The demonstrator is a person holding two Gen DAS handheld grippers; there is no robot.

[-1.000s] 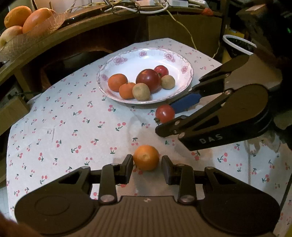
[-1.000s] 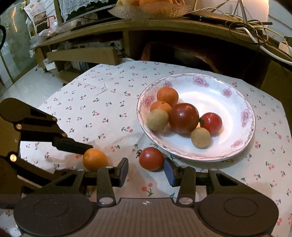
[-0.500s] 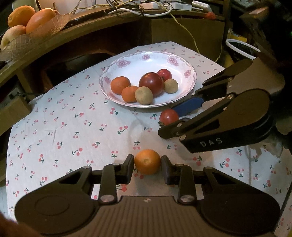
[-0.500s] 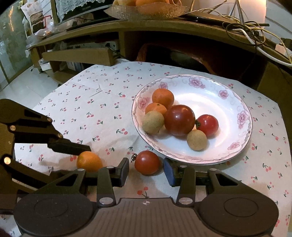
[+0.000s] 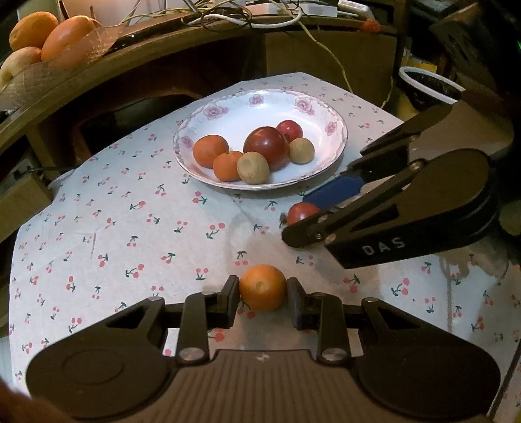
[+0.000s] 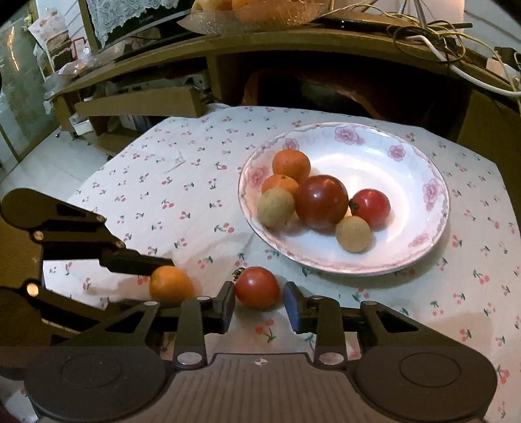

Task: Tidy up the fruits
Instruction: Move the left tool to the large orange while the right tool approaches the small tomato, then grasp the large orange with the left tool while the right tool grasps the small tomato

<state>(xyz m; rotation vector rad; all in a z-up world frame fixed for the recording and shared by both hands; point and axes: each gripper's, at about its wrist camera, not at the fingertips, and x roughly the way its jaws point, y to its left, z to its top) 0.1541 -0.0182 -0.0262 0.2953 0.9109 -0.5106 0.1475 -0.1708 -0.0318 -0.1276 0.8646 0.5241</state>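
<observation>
A small orange sits on the cherry-print cloth, and my left gripper is shut on it, both pads against its sides. A red tomato lies in front of the flowered white plate. My right gripper straddles the tomato with its jaws closing; the left pad touches it and a thin gap shows at the blue right pad. The plate holds two oranges, a large red tomato, a small tomato and two tan round fruits. Each gripper appears in the other's view, beside the tomato and the orange.
A glass bowl of large fruit stands on the curved wooden shelf behind the table, with cables on the shelf. A white-rimmed bin is at the far right. A cardboard box lies past the table's left edge.
My left gripper's pads have closed onto the orange. The right gripper's fingers have drawn in around the tomato. Neither hand has shifted much.
</observation>
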